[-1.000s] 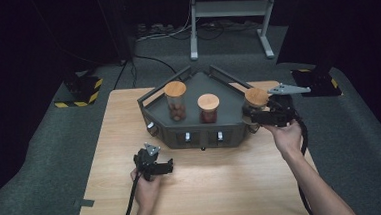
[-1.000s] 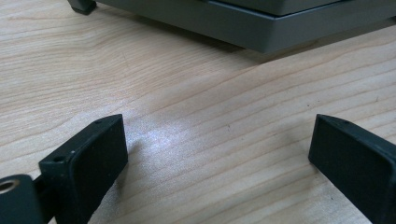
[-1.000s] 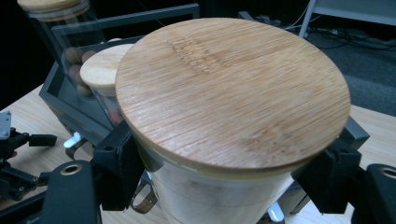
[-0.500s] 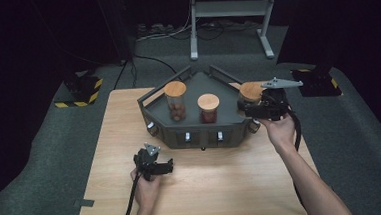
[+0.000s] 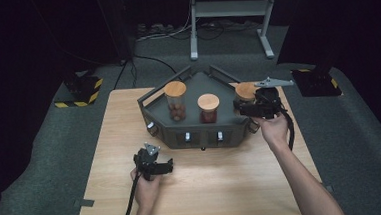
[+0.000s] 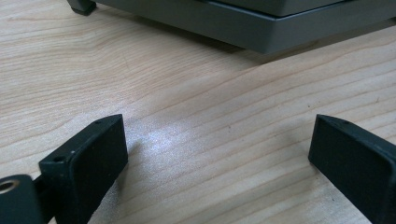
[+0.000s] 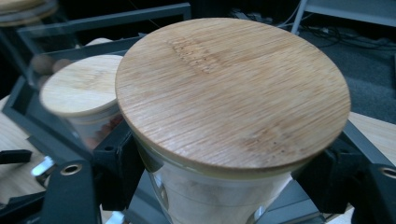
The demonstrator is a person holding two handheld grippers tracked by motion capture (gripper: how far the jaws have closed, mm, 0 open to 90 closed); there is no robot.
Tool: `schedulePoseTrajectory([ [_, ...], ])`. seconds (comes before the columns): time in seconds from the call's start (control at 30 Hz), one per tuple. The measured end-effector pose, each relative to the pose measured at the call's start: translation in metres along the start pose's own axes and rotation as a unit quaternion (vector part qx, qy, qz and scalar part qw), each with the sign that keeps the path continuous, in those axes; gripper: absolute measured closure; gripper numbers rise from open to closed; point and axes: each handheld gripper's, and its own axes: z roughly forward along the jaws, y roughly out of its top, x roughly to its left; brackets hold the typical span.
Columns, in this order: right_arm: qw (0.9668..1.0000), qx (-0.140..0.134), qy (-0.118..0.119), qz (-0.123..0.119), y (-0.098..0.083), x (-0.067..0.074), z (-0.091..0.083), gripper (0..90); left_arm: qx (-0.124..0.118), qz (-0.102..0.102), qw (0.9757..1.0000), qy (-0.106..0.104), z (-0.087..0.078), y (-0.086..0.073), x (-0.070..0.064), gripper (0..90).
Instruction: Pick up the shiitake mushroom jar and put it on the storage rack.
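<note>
- Gripping a glass jar [image 7: 219, 186] just under its round wooden lid [image 7: 232, 91], the right tongs [image 5: 251, 106] have one black jaw pressed against each side of the glass; in the right gripper view the jar sits squarely between the jaws.
- In the high view this jar sits at the right corner of a dark grey tray [image 5: 200, 132], directly ahead of the right tongs.
- Beyond the held jar, farther from the right tongs, a shorter jar with a wooden lid [image 5: 208, 107] stands in the middle of the tray, and a taller jar [image 5: 175, 99] stands past that one at the tray's left part; both hold brownish contents.
- The left tongs [image 5: 154, 162] rest low over the bare wooden worktop [image 6: 201, 116], jaws spread wide apart with nothing between them.
- The tray's front edge lies just ahead of the left tongs, near but not touching them.
- A hand [image 5: 272, 130] holds the right tongs from behind.
</note>
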Motion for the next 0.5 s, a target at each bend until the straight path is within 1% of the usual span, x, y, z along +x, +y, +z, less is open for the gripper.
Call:
schedulePoseTrajectory([
  [0.1,1.0000,0.000,-0.004,0.007,0.001,-0.002,0.005,25.2,0.000,0.000,1.0000,0.000,0.000,0.000,0.000,4.4],
  [0.3,0.9998,0.005,-0.016,0.006,0.000,-0.004,0.013,25.2,0.000,0.000,1.0000,0.000,0.000,0.000,0.000,4.4],
  [0.5,0.9998,-0.001,-0.017,0.011,0.001,-0.007,0.018,25.2,0.000,0.001,1.0000,0.000,0.000,0.000,0.000,4.3],
])
